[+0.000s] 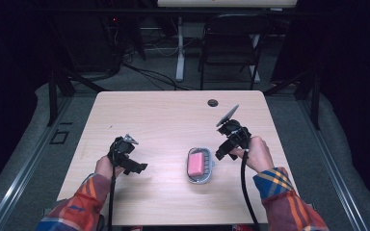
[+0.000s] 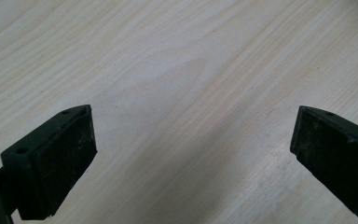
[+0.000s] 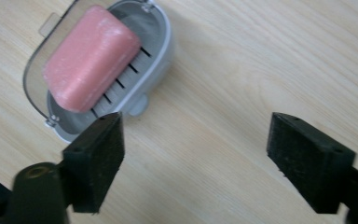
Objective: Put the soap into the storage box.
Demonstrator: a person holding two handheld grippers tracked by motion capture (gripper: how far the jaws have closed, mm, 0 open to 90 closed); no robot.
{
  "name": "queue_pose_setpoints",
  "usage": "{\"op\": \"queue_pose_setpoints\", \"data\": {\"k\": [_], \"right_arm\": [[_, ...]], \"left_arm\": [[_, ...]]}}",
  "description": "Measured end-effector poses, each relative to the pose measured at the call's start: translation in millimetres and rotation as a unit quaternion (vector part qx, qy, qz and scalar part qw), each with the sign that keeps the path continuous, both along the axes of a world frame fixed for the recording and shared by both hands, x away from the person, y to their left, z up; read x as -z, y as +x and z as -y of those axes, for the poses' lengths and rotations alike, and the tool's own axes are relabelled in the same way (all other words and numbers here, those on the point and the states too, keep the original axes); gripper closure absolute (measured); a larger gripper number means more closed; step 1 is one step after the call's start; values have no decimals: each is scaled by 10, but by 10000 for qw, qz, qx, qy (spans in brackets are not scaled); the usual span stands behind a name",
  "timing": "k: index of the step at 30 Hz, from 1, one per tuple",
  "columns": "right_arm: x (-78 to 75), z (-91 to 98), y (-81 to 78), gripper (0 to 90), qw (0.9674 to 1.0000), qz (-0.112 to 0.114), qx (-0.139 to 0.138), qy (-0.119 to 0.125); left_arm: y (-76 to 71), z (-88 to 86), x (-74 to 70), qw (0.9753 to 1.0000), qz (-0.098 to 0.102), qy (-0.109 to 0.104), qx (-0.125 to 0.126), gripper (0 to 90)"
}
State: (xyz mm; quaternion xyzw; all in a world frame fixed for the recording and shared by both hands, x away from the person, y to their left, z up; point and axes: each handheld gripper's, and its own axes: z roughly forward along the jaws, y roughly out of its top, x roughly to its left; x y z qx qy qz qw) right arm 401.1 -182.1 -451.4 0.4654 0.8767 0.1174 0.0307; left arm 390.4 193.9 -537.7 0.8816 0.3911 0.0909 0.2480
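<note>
A pink bar of soap (image 1: 197, 164) lies in a grey soap dish (image 1: 200, 180) on the wooden table, right of centre toward the front. In the right gripper view the soap (image 3: 91, 58) lies slantwise in the dish (image 3: 161, 51), just beyond the left jaw. My right gripper (image 1: 224, 153) (image 3: 196, 149) hovers just right of the dish, open, with bare wood between its jaws. My left gripper (image 1: 137, 168) (image 2: 191, 135) is at the table's front left, also open over bare wood, well apart from the dish.
A round cable hole (image 1: 213, 102) sits near the table's far edge. Beyond the table stand a dark folding chair (image 1: 231, 43) and a white desk leg (image 1: 179, 53) with cables on the floor. Dark curtains close off both sides.
</note>
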Motion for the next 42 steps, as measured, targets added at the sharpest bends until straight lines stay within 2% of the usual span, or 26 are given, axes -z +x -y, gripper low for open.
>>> {"op": "queue_pose_setpoints", "data": {"k": [1,2,3,5,6,7,9,11,13,18,19,22,23,24,25,26,28,29,30,32,33,34,36,37,42], "right_arm": [[-11,102,-23,146,9997,151,104,144],[-13,155,-37,142,9994,223,179,180],[-27,216,-43,132,9996,219,132,143],[-20,309,-93,109,9988,371,252,216],[-20,309,-93,109,9988,371,252,216],[-10,407,-141,64,9986,420,258,182],[-7,452,-167,45,9988,393,224,170],[32,569,-256,7,9976,585,284,228],[54,664,-297,0,9974,636,286,191],[134,818,-391,0,9951,802,446,356],[197,889,-435,0,9945,822,498,418],[277,953,-475,0,9942,820,556,423],[361,1013,-512,0,9937,838,598,435],[361,1013,-512,0,9937,838,598,435],[446,1063,-545,0,9935,825,631,457],[446,1063,-545,0,9935,825,631,457],[566,1138,-590,0,9928,855,664,513],[566,1138,-590,0,9928,855,664,513],[653,1191,-617,0,9920,861,720,578],[694,1210,-631,0,9922,821,753,562],[769,1244,-639,0,9931,688,802,515],[799,1266,-645,0,9930,672,793,569],[820,1284,-650,0,9933,680,791,503],[859,1313,-651,0,9940,582,810,451],[942,1381,-627,0,9950,427,818,377]], "left_arm": [[0,3,0,10000,-9,13,14,2],[-6,7,-2,10000,9,11,6,2],[-11,7,-8,10000,26,19,2,2],[-18,3,-15,10000,19,6,-3,2],[-18,3,-15,10000,19,6,-3,2],[-21,0,-18,10000,17,0,-7,1],[-23,-2,-14,10000,28,-33,-44,2],[-20,-1,-12,10000,2,-10,-41,1],[-24,7,-6,10000,-19,-3,-35,2],[-32,12,-2,10000,-27,-12,-70,1],[-36,11,1,10000,-36,3,-55,2],[-39,11,4,10000,-40,10,-65,2],[-41,11,5,10000,-36,1,-82,2],[-41,11,5,10000,-36,1,-82,2],[-42,11,4,10000,-38,0,-79,1],[-44,11,3,10000,-34,-5,-85,1],[-43,7,2,10000,-44,-11,-84,1],[-40,4,2,10000,-58,3,-76,1],[-39,5,6,9999,-54,5,-93,1],[-39,4,5,9999,-53,10,-90,1],[-44,3,1,9999,-67,-5,-77,2],[-44,3,1,9999,-67,-5,-77,1],[-54,0,-10,10000,-38,-1,-69,2],[-57,-7,-18,10000,-4,-41,-78,1],[-42,-24,-19,9999,14,-154,-66,1]]}}
